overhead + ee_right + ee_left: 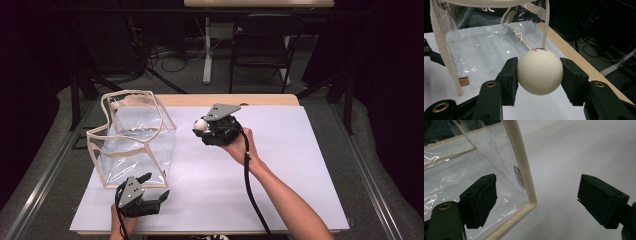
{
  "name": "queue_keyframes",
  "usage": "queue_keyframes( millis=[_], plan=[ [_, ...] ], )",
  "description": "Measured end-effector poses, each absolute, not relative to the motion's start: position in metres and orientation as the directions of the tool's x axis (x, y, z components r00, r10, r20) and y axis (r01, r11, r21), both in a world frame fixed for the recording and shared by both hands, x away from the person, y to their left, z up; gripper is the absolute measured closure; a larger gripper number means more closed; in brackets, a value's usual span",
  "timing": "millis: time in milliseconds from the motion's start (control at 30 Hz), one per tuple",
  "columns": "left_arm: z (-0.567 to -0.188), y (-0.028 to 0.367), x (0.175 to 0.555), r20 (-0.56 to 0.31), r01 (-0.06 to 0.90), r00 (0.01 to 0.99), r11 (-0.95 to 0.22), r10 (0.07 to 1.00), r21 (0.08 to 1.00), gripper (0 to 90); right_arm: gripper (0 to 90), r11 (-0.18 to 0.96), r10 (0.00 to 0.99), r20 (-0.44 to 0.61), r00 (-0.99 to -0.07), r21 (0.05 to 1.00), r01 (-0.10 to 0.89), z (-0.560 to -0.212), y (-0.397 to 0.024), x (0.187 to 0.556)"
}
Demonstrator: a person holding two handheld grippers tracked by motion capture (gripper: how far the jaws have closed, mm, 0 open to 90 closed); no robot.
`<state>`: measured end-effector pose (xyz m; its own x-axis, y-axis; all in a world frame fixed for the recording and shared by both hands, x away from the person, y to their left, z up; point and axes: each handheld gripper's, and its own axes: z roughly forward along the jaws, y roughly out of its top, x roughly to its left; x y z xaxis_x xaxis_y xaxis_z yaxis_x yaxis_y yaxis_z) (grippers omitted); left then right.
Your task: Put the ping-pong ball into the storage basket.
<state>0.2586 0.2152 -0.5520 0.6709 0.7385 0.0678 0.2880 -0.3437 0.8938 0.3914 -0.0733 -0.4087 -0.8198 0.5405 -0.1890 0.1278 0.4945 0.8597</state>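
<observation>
A clear plastic bag (132,137) with cream fabric edging stands open-topped on the left of the white table sheet (280,165). My right gripper (201,126) hovers to the bag's right, above the sheet, shut on a white ball (200,124). In the right gripper view the ball (539,72) sits squeezed between both pads, with the bag (489,42) beyond it. My left gripper (156,187) rests low near the table's front edge, just in front of the bag's near corner, open. In the left gripper view the bag's corner seam (524,175) stands between the spread jaws, untouched.
A wooden table edge (225,99) runs behind the white sheet. A dark folding chair (262,42) and a white table leg (207,50) stand on the floor beyond, with cables. Metal rails (40,185) flank the table on both sides.
</observation>
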Motion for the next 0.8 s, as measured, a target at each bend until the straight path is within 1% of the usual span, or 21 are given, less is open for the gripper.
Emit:
queue_keyframes(
  millis=[800],
  plan=[
    [-0.552, 0.215, 0.259, 0.068, 0.289, 0.67, -0.344, 0.739, 0.894, 16.0, 51.0, 0.5, 0.52, -0.202, -0.83, 0.86, 0.104, -0.391, -0.054, 0.401]
  ],
)
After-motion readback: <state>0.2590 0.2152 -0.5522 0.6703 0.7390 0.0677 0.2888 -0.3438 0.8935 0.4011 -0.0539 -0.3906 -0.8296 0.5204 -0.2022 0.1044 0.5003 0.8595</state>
